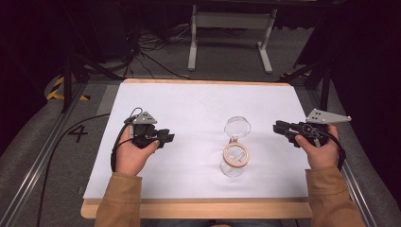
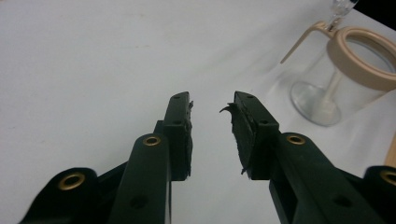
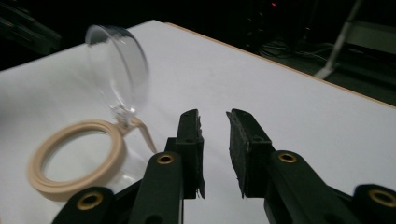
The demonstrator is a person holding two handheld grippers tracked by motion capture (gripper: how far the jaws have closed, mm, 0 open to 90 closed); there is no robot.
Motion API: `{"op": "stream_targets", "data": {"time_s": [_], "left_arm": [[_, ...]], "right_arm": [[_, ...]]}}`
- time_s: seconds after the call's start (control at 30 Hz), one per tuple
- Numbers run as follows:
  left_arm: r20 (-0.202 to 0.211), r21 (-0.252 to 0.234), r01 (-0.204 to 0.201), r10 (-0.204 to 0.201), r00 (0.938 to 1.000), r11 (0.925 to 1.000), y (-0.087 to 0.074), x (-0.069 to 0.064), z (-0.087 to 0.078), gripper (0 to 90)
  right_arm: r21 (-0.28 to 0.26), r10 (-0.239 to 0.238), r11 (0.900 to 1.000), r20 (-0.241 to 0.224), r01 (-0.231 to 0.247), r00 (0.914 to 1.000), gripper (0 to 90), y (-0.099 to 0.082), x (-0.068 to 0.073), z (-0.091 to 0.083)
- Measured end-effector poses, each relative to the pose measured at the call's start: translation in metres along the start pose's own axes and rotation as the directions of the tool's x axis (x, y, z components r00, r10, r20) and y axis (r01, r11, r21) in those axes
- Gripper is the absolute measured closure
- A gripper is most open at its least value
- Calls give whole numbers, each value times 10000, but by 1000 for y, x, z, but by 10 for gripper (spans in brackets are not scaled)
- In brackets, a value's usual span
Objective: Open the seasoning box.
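Observation:
A clear glass jar with a tan rubber ring around its mouth stands on the white table, a little right of centre. Its clear hinged lid is swung open and back. In the left gripper view the jar sits at the upper right, ahead of the jaws. In the right gripper view the jar's tan ring and lid lie to the left. My left gripper is open and empty, left of the jar. My right gripper is open and empty, right of the jar.
The white sheet covers a wooden tabletop whose edge runs along the front. A black cable trails off the table's left side. Behind the table stands a white metal frame on grey floor.

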State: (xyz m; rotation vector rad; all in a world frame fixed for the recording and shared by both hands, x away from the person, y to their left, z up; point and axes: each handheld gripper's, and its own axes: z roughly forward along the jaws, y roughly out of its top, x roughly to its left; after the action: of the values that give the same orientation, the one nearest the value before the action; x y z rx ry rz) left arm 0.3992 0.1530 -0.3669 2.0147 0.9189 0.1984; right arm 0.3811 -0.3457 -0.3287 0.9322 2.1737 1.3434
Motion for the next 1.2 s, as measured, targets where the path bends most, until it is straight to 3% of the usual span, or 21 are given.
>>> {"op": "stream_targets", "data": {"time_s": [0.37,0.43,0.63,0.73,0.97,1.2], "left_arm": [[-121,706,303,-295,9995,9970,-6,18,20,674],[-32,853,500,-499,9987,9951,-9,21,28,675],[-1,1111,640,-644,9979,9917,-16,29,37,670],[36,1174,707,-717,9974,9906,-19,32,41,668],[52,1549,700,-716,9974,9855,-23,37,51,652],[514,2142,678,-805,9954,9744,-25,35,58,602]], "right_arm": [[868,833,9920,950,-916,9920,683,-28,-28,-3],[1047,1230,9854,1045,-1339,9869,682,-38,-37,-4],[1260,1649,9754,1286,-1810,9779,657,-52,-50,-1],[1464,1955,9656,1356,-2148,9713,652,-63,-58,2],[2040,2026,9513,1510,-2311,9675,608,-81,-65,12],[2890,1748,9357,1181,-2022,9775,574,-91,-62,29]]}}
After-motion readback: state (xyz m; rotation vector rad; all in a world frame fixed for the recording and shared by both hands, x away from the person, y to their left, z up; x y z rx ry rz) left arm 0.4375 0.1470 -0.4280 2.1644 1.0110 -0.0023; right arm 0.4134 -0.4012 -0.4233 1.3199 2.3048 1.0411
